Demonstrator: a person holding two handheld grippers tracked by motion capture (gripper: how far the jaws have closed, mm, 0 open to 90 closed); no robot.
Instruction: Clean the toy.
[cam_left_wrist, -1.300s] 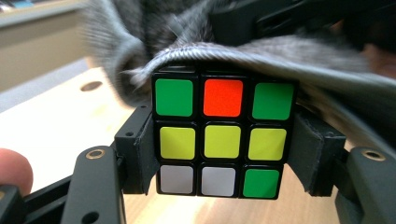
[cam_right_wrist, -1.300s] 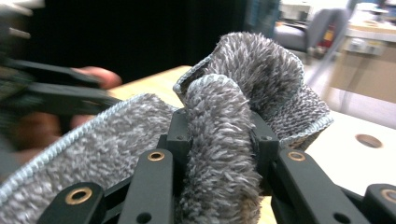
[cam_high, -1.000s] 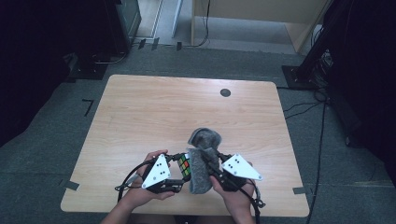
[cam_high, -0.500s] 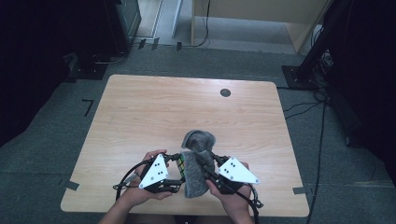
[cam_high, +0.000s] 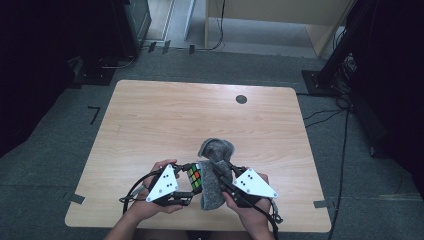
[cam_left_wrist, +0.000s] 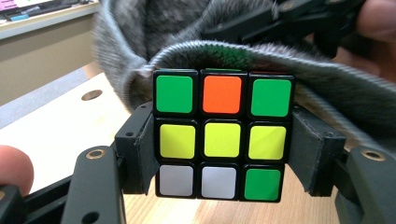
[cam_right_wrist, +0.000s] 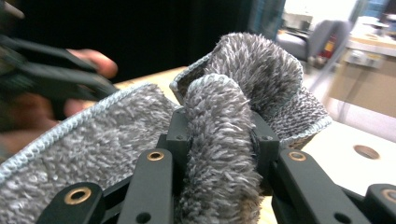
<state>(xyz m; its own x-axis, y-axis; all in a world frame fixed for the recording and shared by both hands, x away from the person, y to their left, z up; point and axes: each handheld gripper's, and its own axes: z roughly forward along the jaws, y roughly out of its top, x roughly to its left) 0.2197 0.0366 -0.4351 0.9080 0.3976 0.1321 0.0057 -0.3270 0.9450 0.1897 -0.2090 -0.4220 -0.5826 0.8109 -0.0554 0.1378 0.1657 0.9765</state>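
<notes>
Two grippers meet near the table's (cam_high: 150, 120) front edge: the left gripper (cam_left_wrist: 224, 140) is clamped on a cube (cam_left_wrist: 223, 134), pads tight on both sides, with green, orange, yellow and white stickers facing its camera. The right gripper (cam_right_wrist: 219, 140) is pinched on a fat fold of grey cloth (cam_right_wrist: 224, 154), and that cloth drapes right over the cube's top. From above, cube (cam_high: 195, 178) and cloth (cam_high: 215, 172) sit touching between both hands.
</notes>
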